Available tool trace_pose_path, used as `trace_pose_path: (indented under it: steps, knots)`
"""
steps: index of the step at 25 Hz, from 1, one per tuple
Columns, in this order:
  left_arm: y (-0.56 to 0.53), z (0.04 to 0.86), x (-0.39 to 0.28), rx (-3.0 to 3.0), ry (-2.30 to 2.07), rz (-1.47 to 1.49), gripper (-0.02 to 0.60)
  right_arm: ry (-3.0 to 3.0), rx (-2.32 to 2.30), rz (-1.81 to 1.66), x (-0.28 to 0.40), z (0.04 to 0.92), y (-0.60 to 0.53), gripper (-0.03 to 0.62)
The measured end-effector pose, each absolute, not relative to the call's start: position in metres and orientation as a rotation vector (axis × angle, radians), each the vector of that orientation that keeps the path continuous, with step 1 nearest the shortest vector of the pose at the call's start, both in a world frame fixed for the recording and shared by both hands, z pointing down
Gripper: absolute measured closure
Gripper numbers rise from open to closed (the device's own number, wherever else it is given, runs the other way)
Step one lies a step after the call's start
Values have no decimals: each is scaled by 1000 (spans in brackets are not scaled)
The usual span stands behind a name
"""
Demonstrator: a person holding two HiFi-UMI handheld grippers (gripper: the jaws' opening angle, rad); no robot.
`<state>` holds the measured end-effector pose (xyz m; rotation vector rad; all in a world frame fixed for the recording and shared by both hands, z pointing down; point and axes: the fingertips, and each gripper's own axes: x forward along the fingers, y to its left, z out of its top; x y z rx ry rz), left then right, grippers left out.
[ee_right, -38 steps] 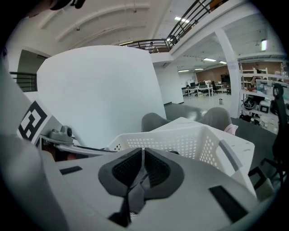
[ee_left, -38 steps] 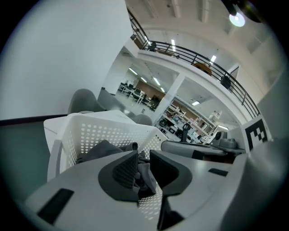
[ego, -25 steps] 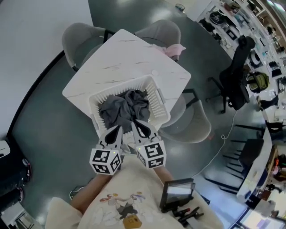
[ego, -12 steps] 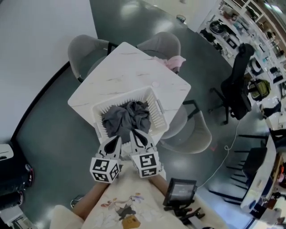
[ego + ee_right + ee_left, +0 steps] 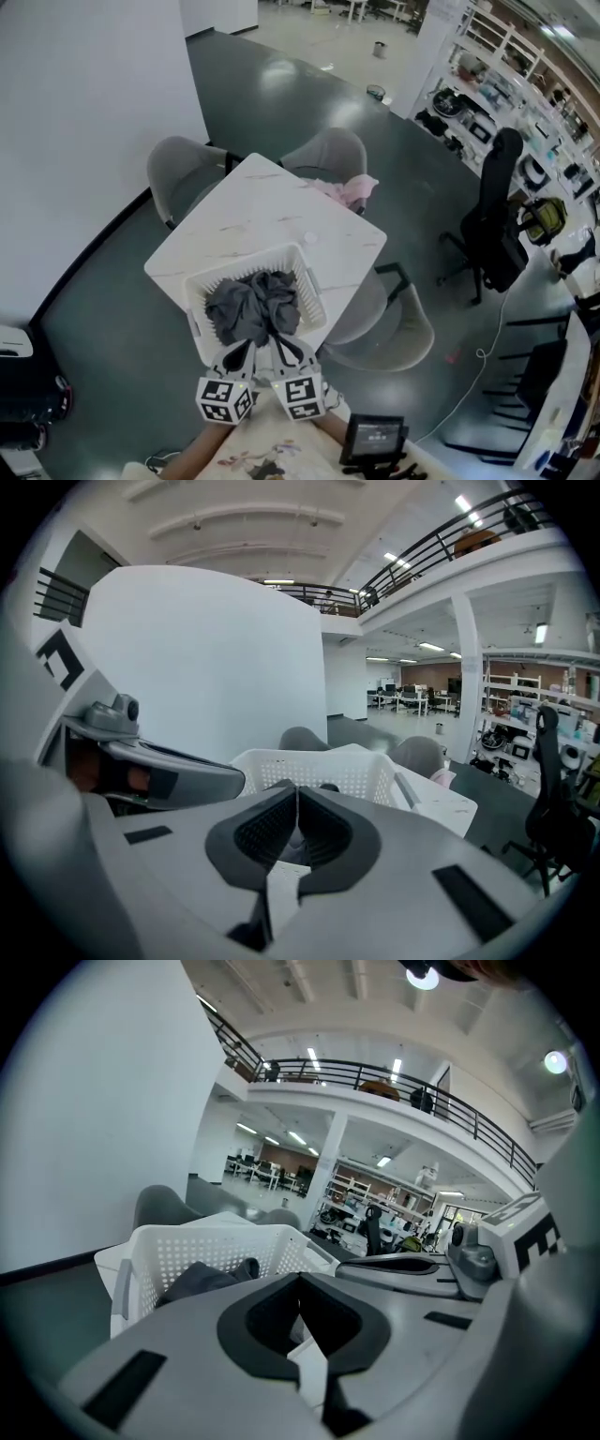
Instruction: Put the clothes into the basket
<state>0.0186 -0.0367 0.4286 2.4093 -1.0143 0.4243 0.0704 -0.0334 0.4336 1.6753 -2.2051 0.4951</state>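
Left gripper [image 5: 247, 347] is held at the near edge of the scene with its jaws pressed together, and nothing is caught between them. Its tips are pointed at the near rim of the white basket [image 5: 195, 302], just beside it. Whether the rim is touched cannot be told. Just to its right, the right gripper [image 5: 282, 344] is held side by side with it, likewise clenched on nothing and aimed at the same rim.

At the far left a grey chair [image 5: 180, 174] is tucked against the white table [image 5: 246, 214]. The basket is set on the near corner of that table, and the grey clothes [image 5: 251, 307] are heaped inside it, bunched up and rising slightly above the perforated walls. The rest of the tabletop is left bare. A second grey chair [image 5: 325, 154] is placed at the far side, and a pink cloth [image 5: 345, 190] is draped there at the table's far right edge. A third grey chair [image 5: 398, 330] is pushed in on the right side, near the basket. Well apart, further right, a black office chair [image 5: 495, 217] is stood on the dark floor beside shelving.
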Motion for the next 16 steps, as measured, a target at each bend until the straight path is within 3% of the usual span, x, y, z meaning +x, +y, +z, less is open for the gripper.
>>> trace_pose_path:
  steps: [16]
  knots:
    - [-11, 415, 62, 2356, -1175, 422, 571, -2281, 1587, 520, 123, 432, -13, 582]
